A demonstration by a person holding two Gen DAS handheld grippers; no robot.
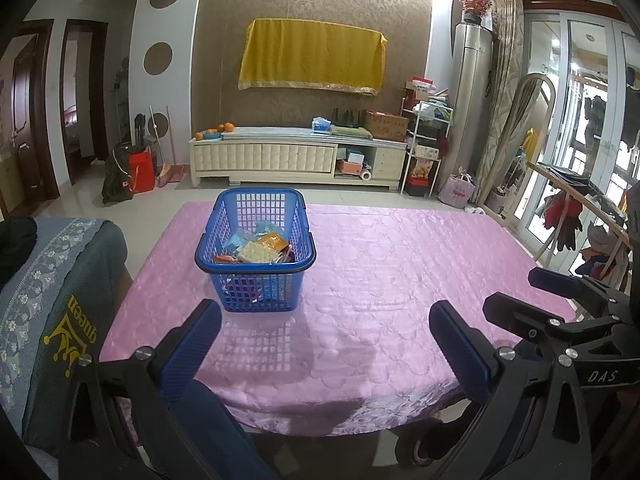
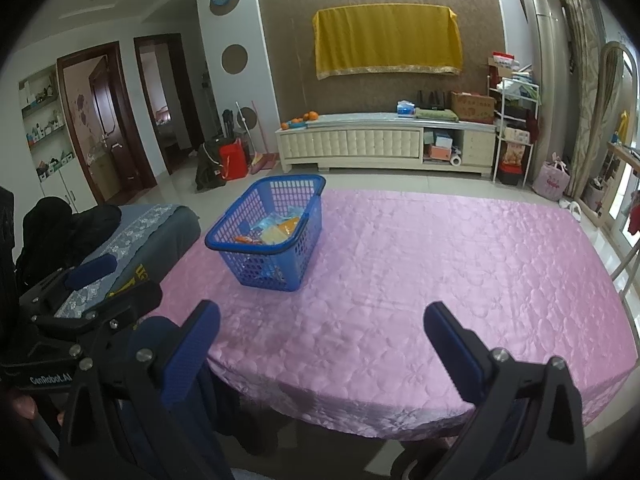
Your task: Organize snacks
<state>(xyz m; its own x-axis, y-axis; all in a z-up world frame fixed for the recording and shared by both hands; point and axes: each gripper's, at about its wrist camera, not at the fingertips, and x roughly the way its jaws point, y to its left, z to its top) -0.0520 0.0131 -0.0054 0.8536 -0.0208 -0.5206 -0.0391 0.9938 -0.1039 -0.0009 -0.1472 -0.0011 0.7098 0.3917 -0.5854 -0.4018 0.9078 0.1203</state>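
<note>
Blue-padded fingers of the left gripper [image 1: 324, 328] are standing wide apart at the near edge of the worktop [image 1: 400, 280], holding nothing. The right gripper [image 2: 320, 328] is showing the same condition: two fingers spread apart, nothing between them, hanging over the near rounded edge of the pink quilted cloth. Each gripper is also appearing at the side of the other's view, so the two are sitting side by side, close but not touching.

One blue lattice basket [image 1: 256, 248] is resting on the worktop, toward the left side and the far edge, well apart from both grippers. Snack packets [image 1: 260, 248] are lying inside it in a loose pile; an orange one, a pale yellow one and a light blue one are showing on top, and more colour is showing through the lattice lower down, so an exact count cannot be given. No packet is lying on the cloth outside the basket.

Open room: the cloth right of the basket is running bare to the right edge and the far edge, and the strip between the basket and the fingers is likewise bare. Left of the worktop, one grey cushioned seat [image 1: 60, 300] with a lace band is sitting just beside the left edge, with dark clothing on it. Beyond the far edge, tiled floor is lying open up to one long white cabinet [image 1: 296, 156] against the wall.
</note>
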